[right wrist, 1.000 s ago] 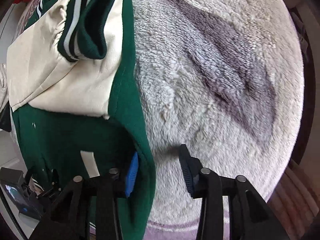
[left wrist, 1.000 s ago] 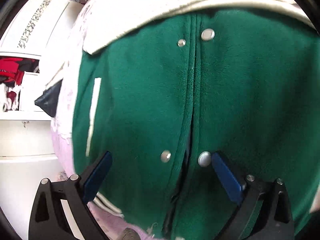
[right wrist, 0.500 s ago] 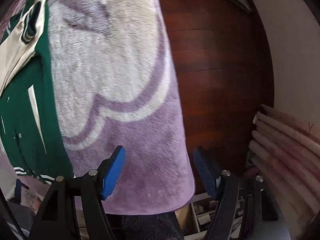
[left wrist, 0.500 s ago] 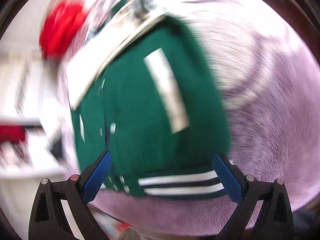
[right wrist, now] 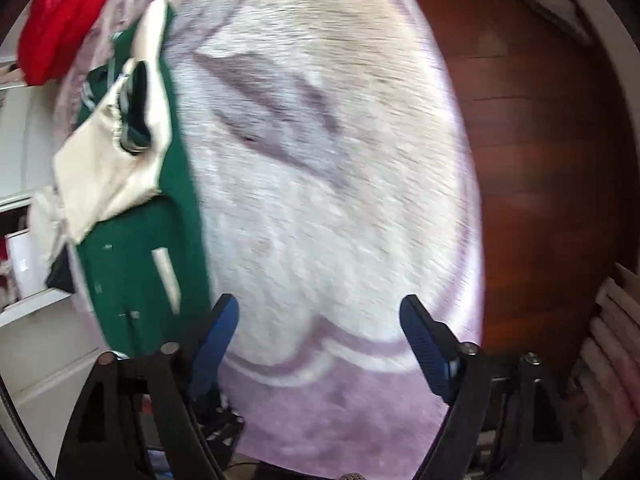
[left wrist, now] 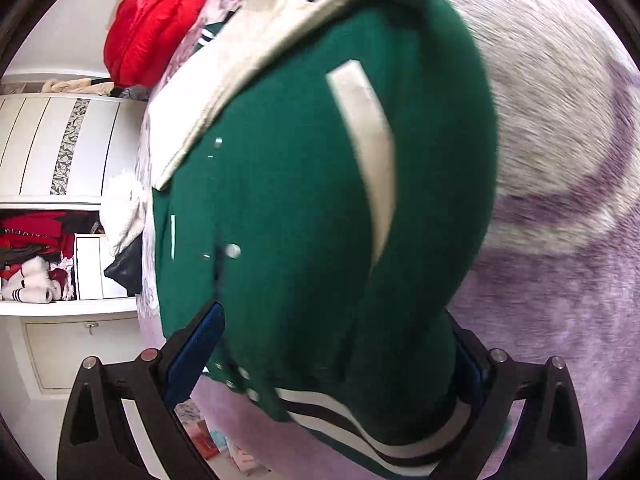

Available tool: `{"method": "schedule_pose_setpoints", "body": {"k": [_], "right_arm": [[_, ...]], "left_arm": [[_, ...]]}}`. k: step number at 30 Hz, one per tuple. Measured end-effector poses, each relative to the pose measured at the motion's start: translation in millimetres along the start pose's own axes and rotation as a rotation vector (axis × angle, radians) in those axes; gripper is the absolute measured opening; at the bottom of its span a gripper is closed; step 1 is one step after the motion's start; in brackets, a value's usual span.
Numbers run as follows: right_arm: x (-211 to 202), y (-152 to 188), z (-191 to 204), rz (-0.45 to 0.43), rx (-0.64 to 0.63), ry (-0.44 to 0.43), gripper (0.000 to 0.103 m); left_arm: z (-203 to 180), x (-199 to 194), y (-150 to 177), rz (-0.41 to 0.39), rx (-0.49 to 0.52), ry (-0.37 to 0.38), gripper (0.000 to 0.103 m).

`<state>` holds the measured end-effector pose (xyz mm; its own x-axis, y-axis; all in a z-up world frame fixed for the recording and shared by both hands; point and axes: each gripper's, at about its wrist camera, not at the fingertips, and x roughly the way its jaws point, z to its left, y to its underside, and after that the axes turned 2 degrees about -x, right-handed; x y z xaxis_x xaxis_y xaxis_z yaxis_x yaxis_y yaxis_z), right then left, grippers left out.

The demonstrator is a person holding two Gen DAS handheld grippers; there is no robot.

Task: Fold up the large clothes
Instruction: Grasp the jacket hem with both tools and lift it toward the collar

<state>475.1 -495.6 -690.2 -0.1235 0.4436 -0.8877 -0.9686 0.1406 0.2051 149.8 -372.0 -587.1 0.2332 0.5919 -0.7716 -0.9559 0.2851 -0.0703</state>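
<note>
Both views have swung since a second ago: the left one has pulled back from the snap-button front of the green jacket [left wrist: 304,216] to its striped hem [left wrist: 372,440]; the right one has left the jacket's edge and sits over the fleece blanket [right wrist: 328,184].

Left wrist view only: white wardrobe [left wrist: 60,144] with open shelves of clothes, red puffy garment [left wrist: 152,20] at the top, cream sleeve [left wrist: 248,60] folded across the jacket's upper part, cream pocket strip [left wrist: 368,140].

Right wrist view only: dark wooden floor [right wrist: 532,140] beyond the blanket's right edge. Jacket lies along the blanket's left side, a striped cuff [right wrist: 136,116] on the cream sleeve.

Left tool [left wrist: 336,352]: jaws wide, having just narrowed slightly. Jacket's lower part bulges between the blue pads and hides the right pad; whether they press the cloth, cannot tell.

Right tool [right wrist: 320,340]: jaws have just been opening, stand wide, nothing between them, blanket beneath.
</note>
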Motion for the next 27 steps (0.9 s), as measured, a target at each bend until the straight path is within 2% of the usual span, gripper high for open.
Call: {"method": "schedule_pose_setpoints", "body": {"k": [1,2,3,5,9,11,13,14,15,16,17,20,23,27], "right_arm": [[6,-18,12,0.007,-0.034,-0.086,0.089],[13,-37,24,0.016,-0.062,-0.168,0.089],[19,-56,35,0.019,-0.076,-0.219,0.090],[32,-94,55,0.030,-0.106,-0.292,0.096],[61,-152,86,0.044,-0.117,-0.413,0.097],[79,-176,96,0.066,-0.101,-0.437,0.097],[105,-183,105,0.110,-0.086,-0.452,0.097],[111,-184,110,0.098,-0.074,-0.443,0.090],[113,-184,117,0.079,-0.077,-0.428,0.077],[116,-183,126,0.079,-0.074,-0.395,0.042],[120,-180,134,0.093,-0.059,-0.407,0.032],[114,-171,170,0.054,-0.091,-0.333,0.024],[79,-163,221,0.029,-0.156,-0.295,0.023],[44,-156,312,0.018,-0.233,-0.239,0.023]], "left_arm": [[7,0,1,-0.020,0.001,-0.009,0.068],[10,-3,7,-0.034,0.000,-0.011,0.033],[13,-5,8,-0.045,-0.001,-0.027,0.029],[5,-15,9,-0.061,-0.006,-0.024,0.027],[7,-17,7,-0.061,-0.015,-0.024,0.026],[2,-25,6,-0.054,-0.019,-0.017,0.026],[7,-24,4,-0.050,-0.030,-0.001,0.026],[8,-26,3,-0.048,-0.036,0.009,0.026],[13,-26,3,-0.048,-0.051,0.026,0.025],[20,-26,4,-0.050,-0.062,0.037,0.025],[25,-25,5,-0.053,-0.075,0.047,0.024],[49,-26,9,-0.058,-0.137,0.096,0.022],[86,-27,17,-0.070,-0.201,0.132,0.022],[157,-28,33,-0.082,-0.314,0.200,0.022]]}}
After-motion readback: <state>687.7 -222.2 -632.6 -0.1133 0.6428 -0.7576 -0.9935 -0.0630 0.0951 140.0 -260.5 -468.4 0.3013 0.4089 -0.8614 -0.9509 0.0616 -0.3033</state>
